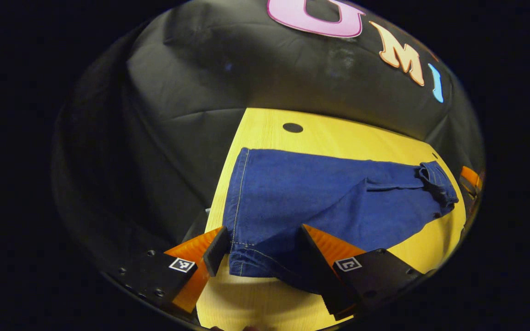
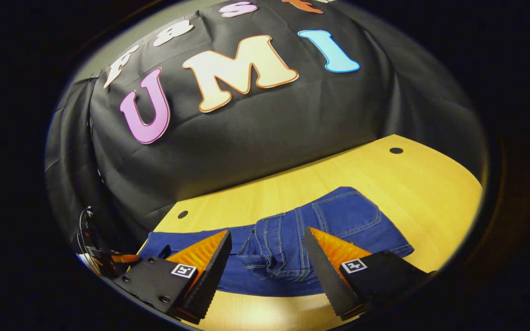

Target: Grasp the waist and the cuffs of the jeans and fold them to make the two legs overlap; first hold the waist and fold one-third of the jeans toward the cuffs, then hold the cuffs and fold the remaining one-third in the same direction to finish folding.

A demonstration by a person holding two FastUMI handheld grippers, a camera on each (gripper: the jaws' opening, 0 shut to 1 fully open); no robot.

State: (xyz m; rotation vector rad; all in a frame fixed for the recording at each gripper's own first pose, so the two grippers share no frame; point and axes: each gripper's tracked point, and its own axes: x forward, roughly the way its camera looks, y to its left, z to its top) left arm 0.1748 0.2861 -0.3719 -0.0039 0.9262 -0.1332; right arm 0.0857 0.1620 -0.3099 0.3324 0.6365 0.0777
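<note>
Bare table (image 2: 430, 184) edges the jeans (image 1: 302, 197); left claw (image 1: 260, 250) and right claw (image 2: 267, 257) wide.

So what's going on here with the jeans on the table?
A person is working two handheld grippers over blue jeans spread on a wooden table. The left gripper is open around the cuff end, the right gripper open over the waist. Neither has closed on the denim, and no third has been folded.
</note>
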